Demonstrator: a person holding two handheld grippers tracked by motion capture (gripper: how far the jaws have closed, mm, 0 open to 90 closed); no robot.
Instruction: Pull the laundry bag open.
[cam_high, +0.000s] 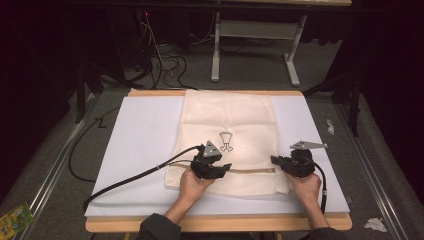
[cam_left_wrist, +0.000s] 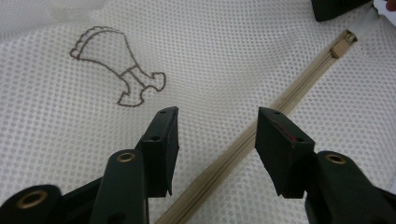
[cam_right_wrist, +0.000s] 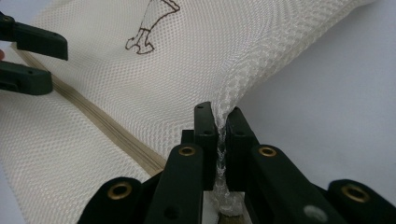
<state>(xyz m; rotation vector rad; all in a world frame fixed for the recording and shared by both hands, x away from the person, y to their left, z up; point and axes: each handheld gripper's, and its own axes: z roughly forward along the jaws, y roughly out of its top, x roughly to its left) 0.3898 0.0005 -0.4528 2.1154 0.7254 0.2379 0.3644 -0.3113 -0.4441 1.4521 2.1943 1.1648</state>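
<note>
The mesh laundry bag (cam_high: 227, 145) lies flat on the white tabletop (cam_high: 140, 150), its beige zipper (cam_left_wrist: 261, 126) running along the near edge, from 9 to 3 o'clock in the high view. The right gripper (cam_right_wrist: 219, 135) has its fingers pinched tight on a fold of mesh at the zipper's 3 o'clock end — holding the bag taut. The left gripper (cam_left_wrist: 217, 135) hangs just over the zipper's other end, fingers well apart and empty, the zipper passing between them. The slider (cam_left_wrist: 343, 44) sits far along, toward 1 o'clock in the left gripper view — so the left gripper, I judge, must travel along that line.
</note>
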